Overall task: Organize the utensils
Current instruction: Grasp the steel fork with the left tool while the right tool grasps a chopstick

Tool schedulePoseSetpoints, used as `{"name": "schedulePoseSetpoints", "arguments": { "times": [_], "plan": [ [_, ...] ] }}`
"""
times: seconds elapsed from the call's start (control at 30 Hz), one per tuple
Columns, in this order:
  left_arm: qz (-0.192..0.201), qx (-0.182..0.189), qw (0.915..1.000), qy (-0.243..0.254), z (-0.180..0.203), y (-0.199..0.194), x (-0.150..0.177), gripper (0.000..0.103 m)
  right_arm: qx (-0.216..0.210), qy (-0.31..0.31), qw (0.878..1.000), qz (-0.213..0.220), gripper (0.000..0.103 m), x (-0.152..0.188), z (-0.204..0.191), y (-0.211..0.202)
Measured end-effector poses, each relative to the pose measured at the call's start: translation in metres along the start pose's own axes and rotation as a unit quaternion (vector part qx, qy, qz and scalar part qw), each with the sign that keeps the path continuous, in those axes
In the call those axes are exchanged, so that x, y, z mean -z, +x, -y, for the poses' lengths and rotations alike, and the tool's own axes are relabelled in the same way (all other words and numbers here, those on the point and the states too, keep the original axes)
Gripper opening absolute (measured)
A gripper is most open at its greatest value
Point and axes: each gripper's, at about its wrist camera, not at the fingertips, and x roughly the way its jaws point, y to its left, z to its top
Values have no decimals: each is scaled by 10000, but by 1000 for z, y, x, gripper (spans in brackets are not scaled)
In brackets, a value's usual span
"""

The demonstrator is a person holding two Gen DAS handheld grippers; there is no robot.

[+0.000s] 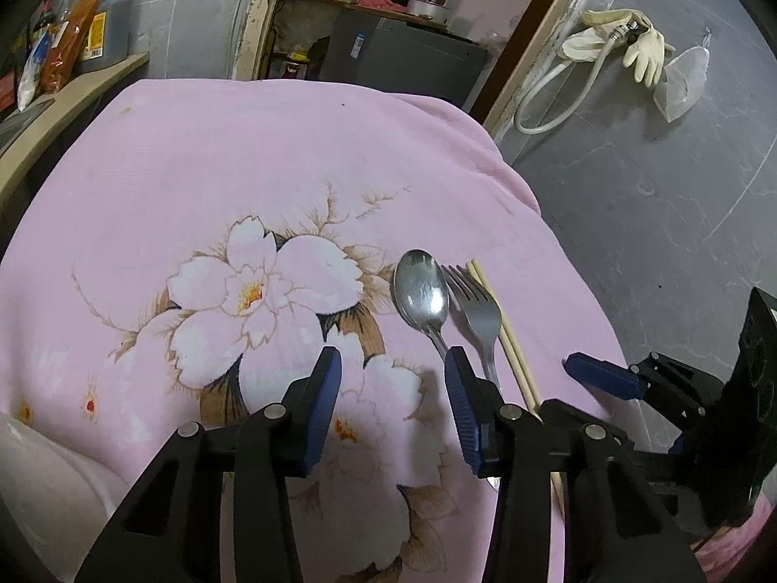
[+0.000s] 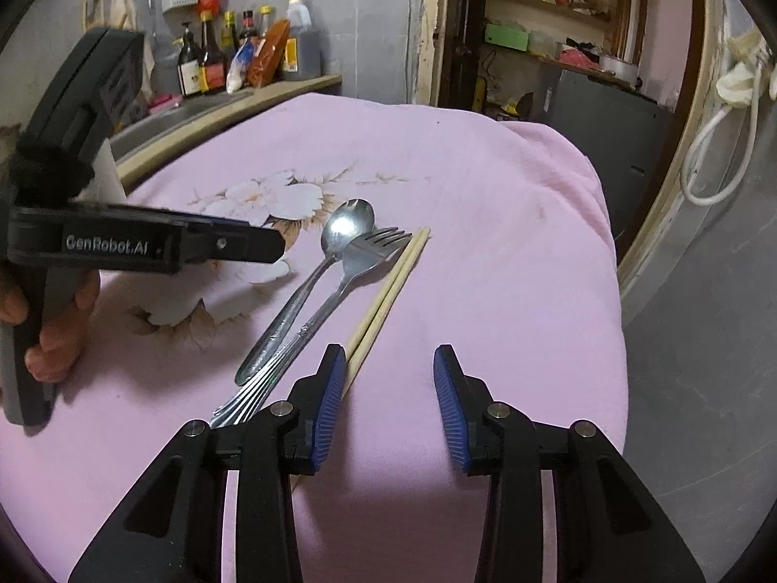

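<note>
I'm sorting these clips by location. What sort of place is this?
Most likely a home kitchen or dining corner. Sauce bottles stand on a counter by the wall, rubber gloves hang on a hose, and a spoon, fork and chopsticks lie on a pink floral cloth.

pink floral cloth (image 1: 204,155) covers the table, white blossom print (image 1: 252,291) near its middle. behind the cloth's far left edge, a wooden ledge (image 2: 272,92) with sauce bottles (image 2: 209,56), an orange packet (image 2: 269,51) and a big dark jug (image 2: 301,46). beyond the cloth's far edge, a doorway with a grey cabinet (image 1: 403,56) and cluttered shelves (image 2: 544,5). right of the cloth, grey wall with a white hose (image 1: 553,92), rubber gloves (image 1: 641,51) and a clear plastic bag (image 1: 682,82).
</note>
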Motion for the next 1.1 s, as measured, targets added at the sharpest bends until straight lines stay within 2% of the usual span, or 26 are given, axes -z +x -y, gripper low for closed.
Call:
{"name": "schedulePoseSetpoints", "arguments": {
  "times": [0.17, 0.27, 0.5, 0.7, 0.87, 1.1],
  "plan": [
    [-17, 3, 10000, 31, 3, 7, -8, 37, 135, -42, 9999, -98, 31, -5, 2, 10],
    [-22, 10, 10000, 29, 3, 13, -13, 36, 164, 64, 9998, -128, 23, -11, 9, 15],
    [-140, 38, 9999, -26, 0, 30, -29, 29, -66, 489, 9987, -98, 10, -17, 30, 18],
    [-187, 142, 9997, -34, -1, 42, -40, 27, -268, 756, 9967, -114, 9, -20, 43, 20],
    [-264, 226, 9994, -54, -3, 47, -43, 12, -404, 912, 9949, -130, 9, -21, 48, 24],
    [-335, 381, 9987, -2, -2, 49, -43, 3, -521, 1041, 9931, -167, 9, -24, 54, 26]
  ]
}}
